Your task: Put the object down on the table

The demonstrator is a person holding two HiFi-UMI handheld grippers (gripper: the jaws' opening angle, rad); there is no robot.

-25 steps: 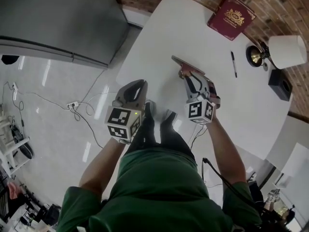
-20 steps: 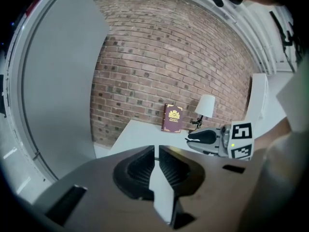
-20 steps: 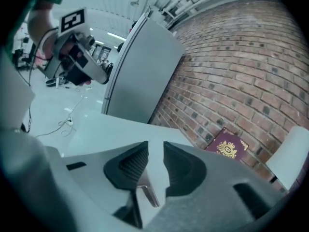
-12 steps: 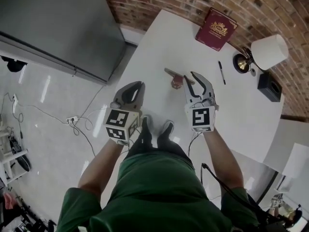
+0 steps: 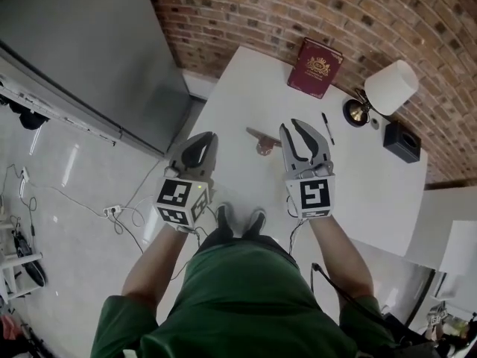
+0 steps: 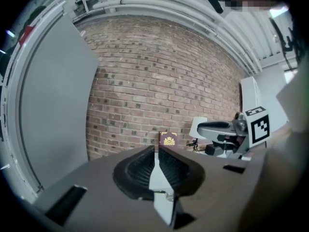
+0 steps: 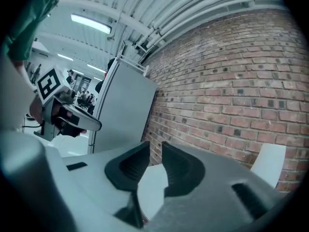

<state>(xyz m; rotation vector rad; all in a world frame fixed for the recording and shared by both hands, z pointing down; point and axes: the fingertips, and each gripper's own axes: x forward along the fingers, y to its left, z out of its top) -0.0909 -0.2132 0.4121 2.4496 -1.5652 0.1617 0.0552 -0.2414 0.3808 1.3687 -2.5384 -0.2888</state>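
Brickwork (image 5: pixel 246 6) runs behind the white tabletop (image 5: pixel 238 95), and the person stands at its near edge with both tools held out over it. The left gripper (image 5: pixel 206 136) hangs over the tabletop's left edge; its fingers (image 6: pixel 140 170) are drawn together with only a sliver of light between them and nothing in their grip. The right gripper (image 5: pixel 293 127) is over the near part of the tabletop, its fingers (image 7: pixel 181 168) parted a little and empty. The object (image 5: pixel 261 141), a small reddish-brown thing with a flat piece on top, sits on the tabletop just beside the right gripper's tips, on the side toward the left gripper, and nothing is touching it. A red book (image 5: pixel 314 67) lies by the edge along the wall. A pen (image 5: pixel 326 127), a lamp (image 5: pixel 389 86) and a black box (image 5: pixel 401 142) are spread toward the far right corner.
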